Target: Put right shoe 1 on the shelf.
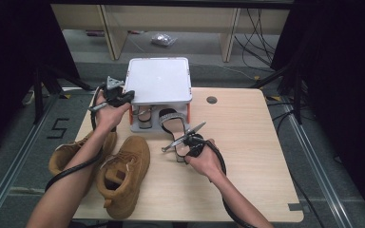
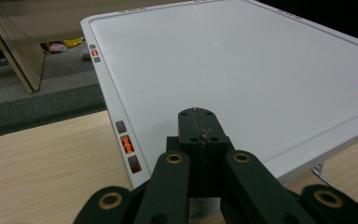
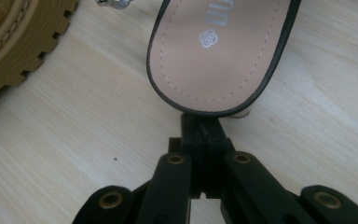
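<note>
A black-rimmed sandal with a tan insole lies on the wooden table, its toe under the white shoe rack. My right gripper is shut, and its tips touch the sandal's heel edge with nothing between them. A second sandal stands under the rack. My left gripper is shut and empty at the rack's left edge. Its tips hang just over the white top plate. Two tan boots lie at the front left.
One boot's lugged sole lies close to the left of the sandal's heel. A round cable hole sits in the table behind the sandal. The rack's left side bears small orange marks. A plastic bag lies on the floor beyond.
</note>
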Motion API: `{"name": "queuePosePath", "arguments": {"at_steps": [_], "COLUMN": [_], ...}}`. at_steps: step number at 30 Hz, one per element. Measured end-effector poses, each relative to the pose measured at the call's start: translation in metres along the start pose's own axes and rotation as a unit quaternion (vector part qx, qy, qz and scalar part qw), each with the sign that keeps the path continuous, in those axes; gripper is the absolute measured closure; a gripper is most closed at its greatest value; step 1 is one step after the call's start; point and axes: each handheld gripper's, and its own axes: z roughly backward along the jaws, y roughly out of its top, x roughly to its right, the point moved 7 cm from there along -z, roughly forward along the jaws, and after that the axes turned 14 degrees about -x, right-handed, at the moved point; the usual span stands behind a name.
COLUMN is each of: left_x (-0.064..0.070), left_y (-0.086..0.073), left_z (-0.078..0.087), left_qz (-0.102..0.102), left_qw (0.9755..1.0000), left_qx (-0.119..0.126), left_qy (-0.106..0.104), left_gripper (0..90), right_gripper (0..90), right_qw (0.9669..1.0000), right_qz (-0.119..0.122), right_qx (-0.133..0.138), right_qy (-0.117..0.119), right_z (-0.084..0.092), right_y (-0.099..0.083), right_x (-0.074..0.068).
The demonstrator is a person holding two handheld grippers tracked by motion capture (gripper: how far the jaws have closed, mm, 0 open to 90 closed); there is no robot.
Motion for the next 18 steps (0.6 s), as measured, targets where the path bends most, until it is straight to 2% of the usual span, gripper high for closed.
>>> {"name": "queuePosePath", "arguments": {"at_steps": [1,2,4,6,8,9,11,12,13,14,15,16,18], "left_x": [0.0,0.0,0.0,0.0,0.0,0.0,0.0,0.0,0.0,0.0,0.0,0.0,0.0], "left_y": [0.0,0.0,0.0,0.0,0.0,0.0,0.0,0.0,0.0,0.0,0.0,0.0,0.0], "left_z": [0.0,0.0,0.0,0.0,0.0,0.0,0.0,0.0,0.0,0.0,0.0,0.0,0.0], "left_qz": [0.0,0.0,0.0,0.0,-0.001,-0.001,-0.001,-0.001,-0.002,-0.002,-0.003,-0.003,-0.002], "left_qw": [1.0,1.0,1.0,1.0,1.0,1.0,1.0,1.0,1.0,1.0,1.0,1.0,1.0], "left_qx": [0.0,0.001,0.001,0.001,0.0,0.0,0.001,0.002,0.002,0.001,0.001,0.001,0.001], "left_qy": [0.0,0.0,0.001,0.0,0.0,0.0,0.001,0.002,0.002,0.001,0.001,0.001,0.001], "left_gripper": [89.8,89.8,89.8,89.8,89.8,89.8,89.9,89.8,89.8,89.8,89.9,89.8,89.9], "right_gripper": [90.0,90.0,90.0,90.0,90.0,90.0,90.0,90.0,90.0,90.0,90.0,90.0,90.0], "right_qw": [1.0,1.0,0.9998,0.9999,0.9998,0.9998,0.9994,0.9994,0.9996,0.9993,0.9995,0.9991,0.9994], "right_qz": [0.008,-0.005,0.009,-0.003,0.005,-0.003,0.013,0.012,-0.006,0.009,-0.003,0.012,-0.013], "right_qx": [0.002,-0.001,0.011,0.008,0.014,0.014,0.029,0.031,0.022,0.035,0.028,0.04,0.03], "right_qy": [0.003,0.003,0.013,0.01,0.012,0.014,0.012,0.008,0.013,0.013,0.011,0.006,0.009], "right_z": [0.0,0.0,-0.002,-0.002,-0.003,-0.003,-0.003,-0.002,-0.001,0.0,0.001,0.0,0.003], "right_y": [0.001,0.002,0.006,0.007,0.011,0.011,0.016,0.017,0.017,0.02,0.02,0.023,0.023], "right_x": [-0.001,-0.003,-0.005,-0.007,-0.008,-0.01,-0.009,-0.009,-0.012,-0.01,-0.011,-0.009,-0.012]}}
